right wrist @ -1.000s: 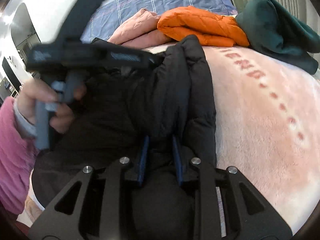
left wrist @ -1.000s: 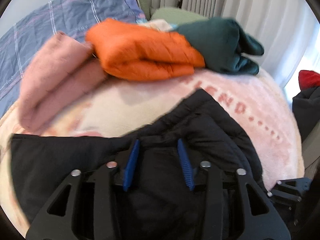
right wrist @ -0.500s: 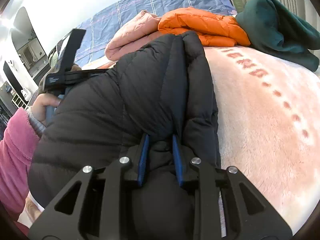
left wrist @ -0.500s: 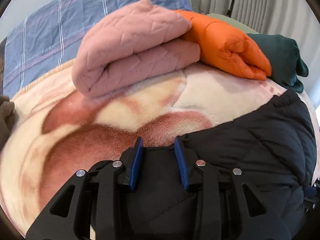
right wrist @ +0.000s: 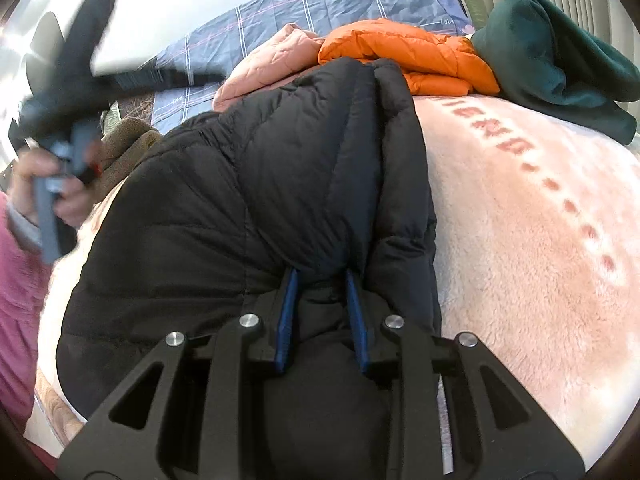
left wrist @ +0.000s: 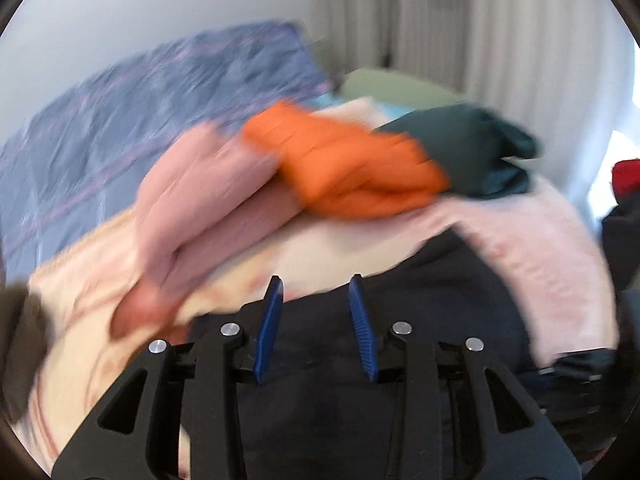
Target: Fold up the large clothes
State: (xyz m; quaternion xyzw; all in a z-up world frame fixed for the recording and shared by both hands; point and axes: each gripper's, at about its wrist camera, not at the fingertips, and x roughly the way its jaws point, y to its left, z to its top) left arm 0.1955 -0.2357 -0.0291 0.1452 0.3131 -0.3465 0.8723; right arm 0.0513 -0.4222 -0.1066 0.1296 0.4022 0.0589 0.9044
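two views, one black puffer jacket [right wrist: 248, 208] folded on the pink blanket [right wrist: 540, 260] of the bed. right wrist view is sharp: right gripper [right wrist: 322, 276] has its blue fingers [right wrist: 286, 316] narrow, clamped on a bunched edge of the jacket at its near end. only this view shows the left gripper [right wrist: 76, 92], blurred, raised left of the jacket in a hand [right wrist: 48, 188] with a pink sleeve. left wrist view is smeared: left gripper [left wrist: 316, 284] fingers [left wrist: 270, 328] are opening, apart over the jacket [left wrist: 400, 320], nothing pinched between them. beyond the jacket sit a pink folded garment [right wrist: 272, 64], an orange one [right wrist: 412, 52] and a dark green one [right wrist: 552, 56].
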